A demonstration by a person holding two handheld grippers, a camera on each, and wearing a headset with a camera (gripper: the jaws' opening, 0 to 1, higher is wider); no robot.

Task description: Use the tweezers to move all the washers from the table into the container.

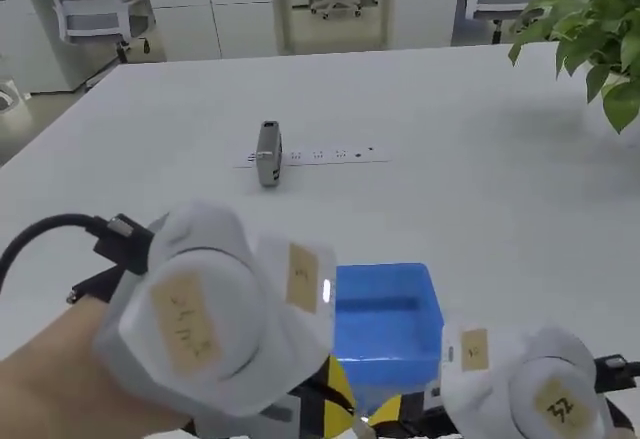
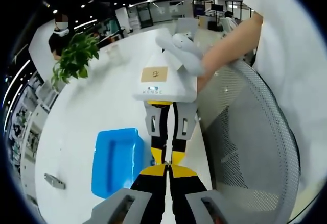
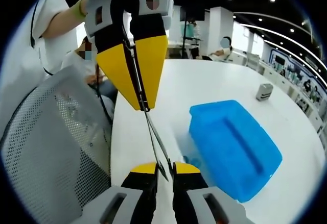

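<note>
- My left gripper (image 3: 139,104) is clenched on 1 end of the tweezers (image 3: 153,137). They slant away from it until their tips sit between the 2 jaws of my right gripper (image 3: 164,172).
- My right gripper's jaws stand narrowly apart around those tips. I cannot tell whether they pinch them or only bracket them.
- The blue container (image 3: 204,137) rests on the white surface (image 3: 204,81) just beside both grippers, on the side away from the mesh chair (image 3: 56,147).
- Risk 1: the tweezers are thin and smooth and are held on a short stretch. If 1 gripper lets go before the other bites firmly, they can pivot or drop off the surface edge toward the chair.
- Risk 2: squeezing near the tips rather than mid-arm could cross or splay the arms, so a washer would flick away.
- Risk 3: both grippers work close to the container wall, so a careless swing could nudge it.
</note>
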